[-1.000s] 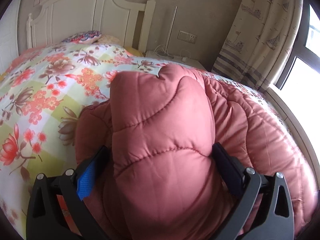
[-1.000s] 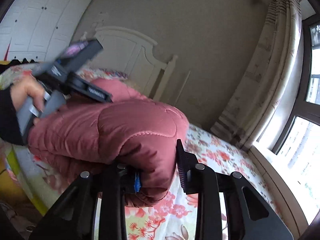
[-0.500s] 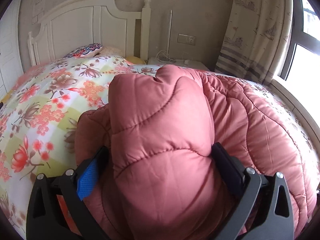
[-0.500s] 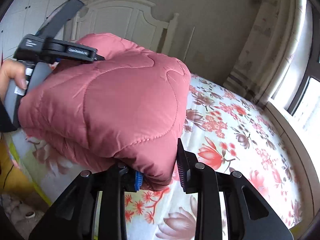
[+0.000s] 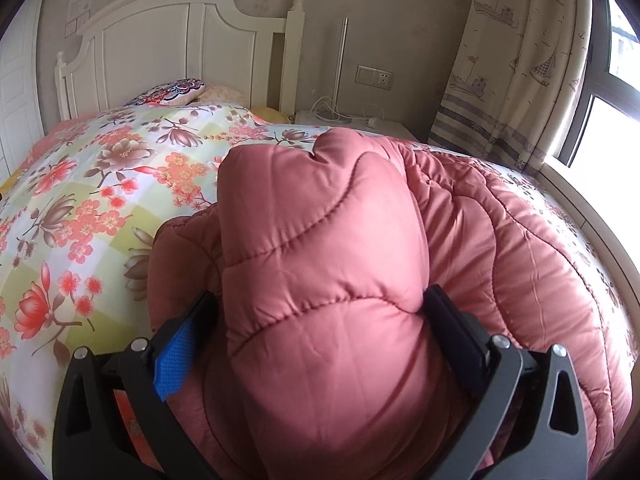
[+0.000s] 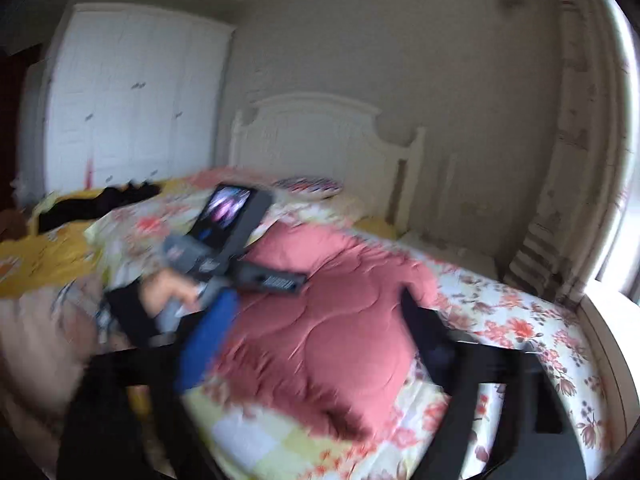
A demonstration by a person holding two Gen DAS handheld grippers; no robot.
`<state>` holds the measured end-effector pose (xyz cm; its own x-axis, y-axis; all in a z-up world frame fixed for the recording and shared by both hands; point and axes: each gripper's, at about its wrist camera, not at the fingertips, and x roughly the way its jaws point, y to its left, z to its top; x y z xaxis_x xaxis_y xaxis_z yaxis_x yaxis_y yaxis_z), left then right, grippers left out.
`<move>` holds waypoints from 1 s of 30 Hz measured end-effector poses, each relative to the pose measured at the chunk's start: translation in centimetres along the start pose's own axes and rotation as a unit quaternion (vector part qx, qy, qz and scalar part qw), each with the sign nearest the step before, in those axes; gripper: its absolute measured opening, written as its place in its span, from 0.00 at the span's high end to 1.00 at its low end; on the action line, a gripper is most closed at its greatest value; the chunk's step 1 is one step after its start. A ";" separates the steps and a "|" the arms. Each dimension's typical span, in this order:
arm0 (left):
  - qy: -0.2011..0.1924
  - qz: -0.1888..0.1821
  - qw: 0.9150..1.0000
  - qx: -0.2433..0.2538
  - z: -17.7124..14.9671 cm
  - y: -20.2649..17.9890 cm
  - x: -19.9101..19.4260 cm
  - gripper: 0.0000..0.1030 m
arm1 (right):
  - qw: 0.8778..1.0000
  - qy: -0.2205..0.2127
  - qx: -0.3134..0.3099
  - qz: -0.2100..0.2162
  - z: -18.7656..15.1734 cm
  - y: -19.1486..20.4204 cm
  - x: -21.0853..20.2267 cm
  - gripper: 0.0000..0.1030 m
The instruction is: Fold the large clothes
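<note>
A pink quilted padded coat [image 5: 328, 264] lies folded in a thick bundle on the floral bedspread [image 5: 80, 200]. My left gripper [image 5: 320, 312] is shut on a thick fold of it, which bulges up between the fingers. In the blurred right wrist view the coat [image 6: 332, 320] lies flat on the bed. My right gripper [image 6: 316, 324] is open, its fingers spread wide with nothing between them, drawn back from the coat. The left gripper and the hand holding it [image 6: 224, 260] show at the coat's left end.
A white headboard [image 5: 168, 48] and a patterned pillow [image 5: 168, 92] are at the bed's head. A bedside table [image 5: 352, 120], curtain [image 5: 516, 60] and window are to the right. Dark clothes [image 6: 100, 200] lie on yellow bedding by a white wardrobe [image 6: 132, 100].
My right gripper has let go of the coat's corner, opened wide and pulled back. The coat has come down onto the bed. My left gripper keeps its hold.
</note>
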<state>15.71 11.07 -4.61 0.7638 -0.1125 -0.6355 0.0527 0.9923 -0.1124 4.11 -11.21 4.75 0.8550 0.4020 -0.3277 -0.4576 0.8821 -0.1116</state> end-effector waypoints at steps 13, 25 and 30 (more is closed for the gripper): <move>0.005 -0.021 1.000 -0.011 0.2 0.6 -0.5 0.02 | 0.983 0.162 -0.061 -0.052 -5.6 2.5 8.3 0.26; 0.072 -0.139 0.981 -0.111 -1.4 6.5 -1.9 0.02 | 0.985 0.159 -0.058 -0.041 -6.3 2.6 8.4 0.25; 0.099 -0.193 0.963 -0.157 -2.8 8.0 -0.4 0.02 | 0.985 0.164 -0.050 -0.015 -6.1 2.0 8.0 0.19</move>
<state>14.02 18.94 -7.34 0.5864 -0.5084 -0.6306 0.0869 0.8135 -0.5750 8.52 -7.73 -3.78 0.7508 0.2602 -0.6071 -0.4691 0.8572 -0.2127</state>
